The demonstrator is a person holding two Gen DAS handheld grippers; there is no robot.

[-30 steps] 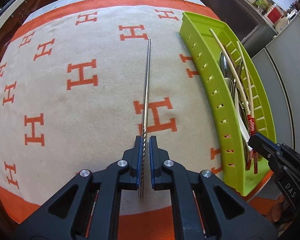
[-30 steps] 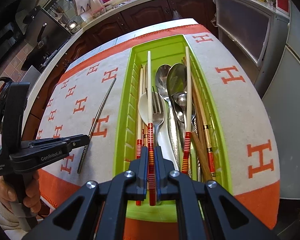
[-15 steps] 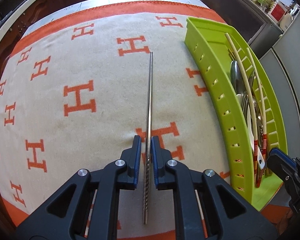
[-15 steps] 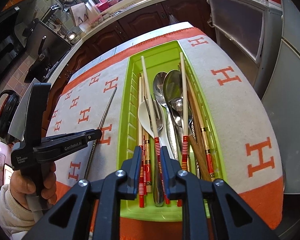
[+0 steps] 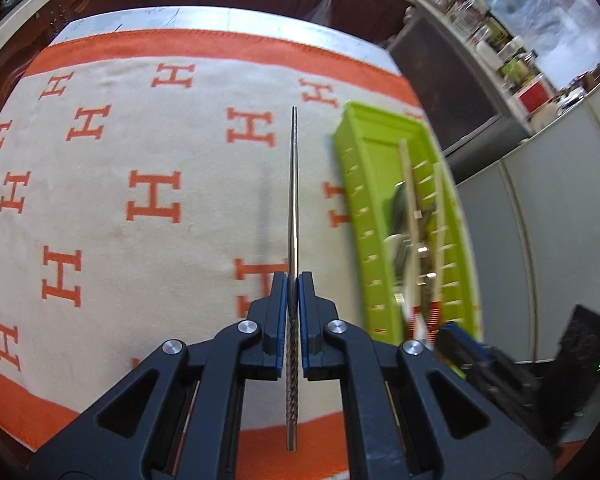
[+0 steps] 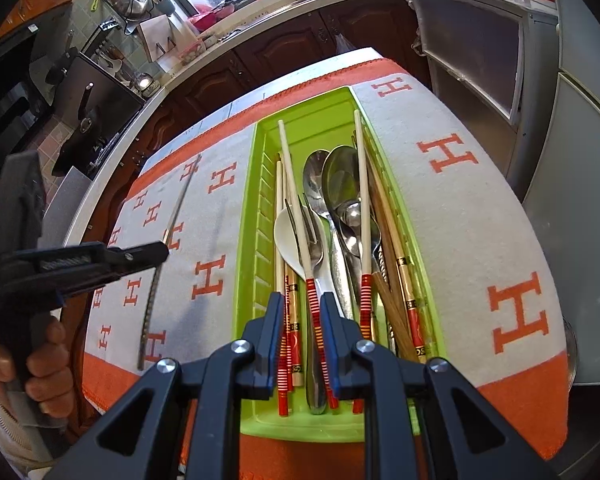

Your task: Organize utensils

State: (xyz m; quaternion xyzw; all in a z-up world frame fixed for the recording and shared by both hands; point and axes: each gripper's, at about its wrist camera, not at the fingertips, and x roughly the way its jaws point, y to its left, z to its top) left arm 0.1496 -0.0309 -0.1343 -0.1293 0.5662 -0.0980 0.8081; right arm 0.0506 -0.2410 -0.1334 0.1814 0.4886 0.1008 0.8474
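The left gripper [image 5: 293, 280] has its jaws clamped on a metal chopstick [image 5: 293, 216], gripping it at the twisted handle part, so that the thin tip points far ahead and the blunt end sticks out near the camera. The chopstick is lifted off the cloth [image 5: 148, 132], with its shadow lying on the cloth just to its left. The right gripper [image 6: 302, 302] has its jaws apart, holding nothing, poised over the near end of the green tray [image 6: 250, 240]. Between them shows the red-striped handle of a pale chopstick [image 6: 296, 216] that lies in the tray across a white spoon [image 6: 288, 236]. Metal spoons [image 6: 340, 184], a fork [image 6: 310, 236] and more chopsticks fill the tray. The tray sits on the cloth, to the right of the held chopstick.
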